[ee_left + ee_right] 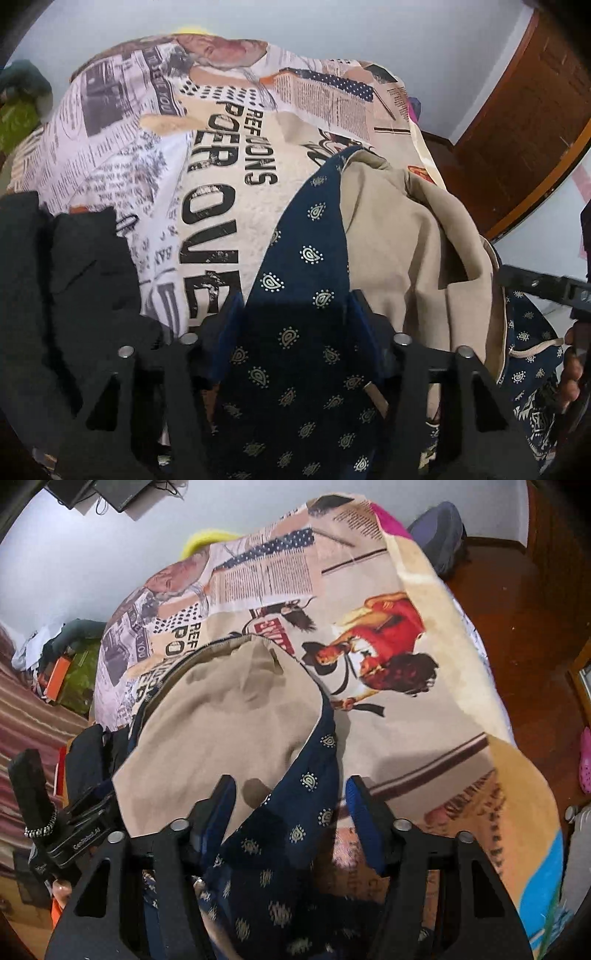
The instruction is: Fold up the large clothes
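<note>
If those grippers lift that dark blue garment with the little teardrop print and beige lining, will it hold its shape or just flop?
The dark blue teardrop-print garment with beige lining would probably flop: it already lies in soft folds and creases on the newspaper-print sheet. It looks thin, so likely light. Being lined, its layers may slide apart, so it could hang unevenly.

On my left wrist view, the newspaper-print bedsheet [207,177] carries large black lettering of which I read "REFUSIONS", with "OVE" below it. On my right wrist view, a black clamp [79,840] bears the small white mark "GenRobot.AI".
</note>
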The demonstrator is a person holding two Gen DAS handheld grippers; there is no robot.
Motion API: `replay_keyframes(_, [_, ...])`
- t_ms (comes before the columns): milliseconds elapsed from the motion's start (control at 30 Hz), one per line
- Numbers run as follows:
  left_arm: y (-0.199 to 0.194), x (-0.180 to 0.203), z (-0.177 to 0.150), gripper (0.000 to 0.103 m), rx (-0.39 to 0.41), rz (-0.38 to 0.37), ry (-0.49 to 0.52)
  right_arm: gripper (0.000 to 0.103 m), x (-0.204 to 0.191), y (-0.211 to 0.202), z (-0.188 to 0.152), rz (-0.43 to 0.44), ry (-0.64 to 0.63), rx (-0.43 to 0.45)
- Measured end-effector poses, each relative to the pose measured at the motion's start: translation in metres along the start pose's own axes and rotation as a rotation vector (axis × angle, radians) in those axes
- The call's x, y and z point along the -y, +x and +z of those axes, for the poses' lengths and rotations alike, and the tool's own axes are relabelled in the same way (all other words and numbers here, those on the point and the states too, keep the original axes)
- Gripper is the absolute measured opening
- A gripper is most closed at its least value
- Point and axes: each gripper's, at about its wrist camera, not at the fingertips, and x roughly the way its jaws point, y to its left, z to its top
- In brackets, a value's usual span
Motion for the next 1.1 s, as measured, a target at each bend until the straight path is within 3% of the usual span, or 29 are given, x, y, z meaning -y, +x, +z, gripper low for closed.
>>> replay_keyframes(67, [-0.003, 0.002, -0.002, 0.045, 0.014, -0.003, 0.008, 0.031, -0.003, 0.002, -0.002, -0.038, -0.031, 0.006])
replay_keyframes(133, [-0.008, 0.006, -0.005, 0.016, 0.013, -0.018, 0.019, 0.020, -0.010, 0.001, -0.004, -0.074, -0.085, 0.022])
replay_keyframes(167, [-0.011, 0.007, -0.005, 0.013, 0.011, -0.025, 0.019, 0.014, -0.013, -0.002, -0.007, -0.082, -0.108, 0.034])
replay_keyframes(300, [-0.035, 0.016, -0.006, 0.011, 0.045, -0.009, 0.052, 0.010, -0.022, -0.027, -0.011, -0.077, -0.126, 0.112])
replay_keyframes(667, [-0.144, 0.038, -0.038, 0.011, 0.167, -0.095, 0.110, 0.009, -0.059, -0.115, -0.050, 0.038, -0.205, 0.229])
replay_keyframes(800, [-0.174, 0.042, -0.063, 0.011, 0.177, -0.115, 0.134, 0.009, -0.068, -0.134, -0.080, 0.059, -0.267, 0.233])
replay_keyframes(900, [-0.184, 0.043, -0.082, 0.011, 0.173, -0.120, 0.136, 0.009, -0.073, -0.136, -0.101, 0.024, -0.324, 0.230])
replay_keyframes(1000, [-0.189, 0.042, -0.106, 0.011, 0.161, -0.134, 0.128, 0.009, -0.064, -0.133, -0.115, 0.036, -0.298, 0.210])
replay_keyframes(1100, [-0.186, 0.040, -0.127, 0.011, 0.143, -0.102, 0.138, 0.009, -0.051, -0.130, -0.129, 0.037, -0.251, 0.196])
